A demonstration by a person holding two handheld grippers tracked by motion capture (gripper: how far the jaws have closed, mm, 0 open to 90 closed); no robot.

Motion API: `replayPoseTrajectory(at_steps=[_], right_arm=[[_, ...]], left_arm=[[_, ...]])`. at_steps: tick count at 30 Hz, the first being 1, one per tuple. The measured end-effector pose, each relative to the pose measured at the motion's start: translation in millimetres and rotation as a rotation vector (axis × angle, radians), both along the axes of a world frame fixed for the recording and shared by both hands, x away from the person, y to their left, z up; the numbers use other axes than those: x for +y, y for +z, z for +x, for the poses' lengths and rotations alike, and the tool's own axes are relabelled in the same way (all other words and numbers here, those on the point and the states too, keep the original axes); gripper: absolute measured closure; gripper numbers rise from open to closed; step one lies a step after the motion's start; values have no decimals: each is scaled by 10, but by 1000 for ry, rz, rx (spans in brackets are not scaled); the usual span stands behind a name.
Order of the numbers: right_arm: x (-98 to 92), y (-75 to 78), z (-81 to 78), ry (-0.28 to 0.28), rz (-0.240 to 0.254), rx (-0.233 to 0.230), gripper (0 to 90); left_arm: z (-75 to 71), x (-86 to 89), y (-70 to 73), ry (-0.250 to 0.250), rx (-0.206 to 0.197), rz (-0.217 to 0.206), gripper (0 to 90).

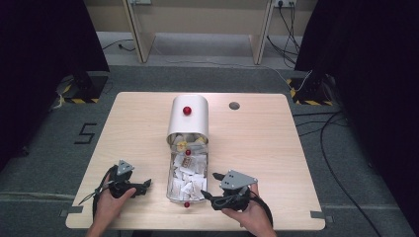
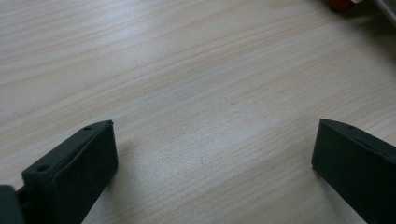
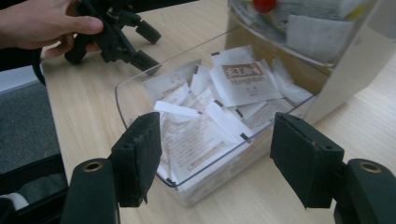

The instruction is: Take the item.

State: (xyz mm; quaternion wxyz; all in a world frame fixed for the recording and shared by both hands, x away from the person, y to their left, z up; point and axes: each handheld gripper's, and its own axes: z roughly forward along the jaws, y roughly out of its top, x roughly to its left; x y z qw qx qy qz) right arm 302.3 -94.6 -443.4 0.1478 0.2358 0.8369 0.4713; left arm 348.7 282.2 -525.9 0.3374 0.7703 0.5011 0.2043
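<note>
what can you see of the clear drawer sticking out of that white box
The clear drawer looks like transparent plastic, pulled out of the white box toward the person, flat on the wooden table. A small red knob marks its front. White paper sachets fill it loosely, one printed brown. Neither gripper touches it.

Pale wood table [image 1: 257,148]; white sachets [image 3: 205,116]; red knob [image 1: 187,110].

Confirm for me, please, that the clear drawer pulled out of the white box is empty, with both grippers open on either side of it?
Not quite: the clear drawer is not empty. The right gripper view shows it full of white paper sachets. The rest holds: it is pulled out of the white box, with the left gripper and right gripper open on either side of it.
</note>
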Motion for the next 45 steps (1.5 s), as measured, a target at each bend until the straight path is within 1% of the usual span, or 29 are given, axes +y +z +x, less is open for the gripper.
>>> replayPoseTrajectory(at_steps=[2, 5, 10, 16, 17, 18, 21, 26, 32, 37, 45], right_arm=[[58, -24, -21, 19, -5, 6, 346], [108, -52, -26, 31, -11, 13, 348], [166, -85, -22, 40, -18, 17, 353], [254, -123, -9, 54, -29, 11, 366], [277, -144, 5, 55, -39, 5, 372], [277, -144, 5, 55, -39, 5, 372], [318, -190, 30, 56, -46, 13, 382], [390, -231, 62, 45, -70, -5, 400], [426, -252, 82, 47, -76, -4, 415], [457, -296, 88, 45, -103, -6, 426], [454, -328, 112, 42, -104, 2, 453]], left_arm=[[0, 0, 0, 0, 0, 0, 0], [0, 0, 0, 0, 0, 0, 0], [0, 0, 0, 0, 0, 0, 0], [0, 0, 0, 0, 0, 0, 0], [0, 0, 0, 0, 0, 0, 0], [0, 0, 0, 0, 0, 0, 0], [0, 0, 0, 0, 0, 0, 0], [0, 0, 0, 0, 0, 0, 0], [0, 0, 0, 0, 0, 0, 0], [0, 0, 0, 0, 0, 0, 0], [0, 0, 0, 0, 0, -1, 0]])
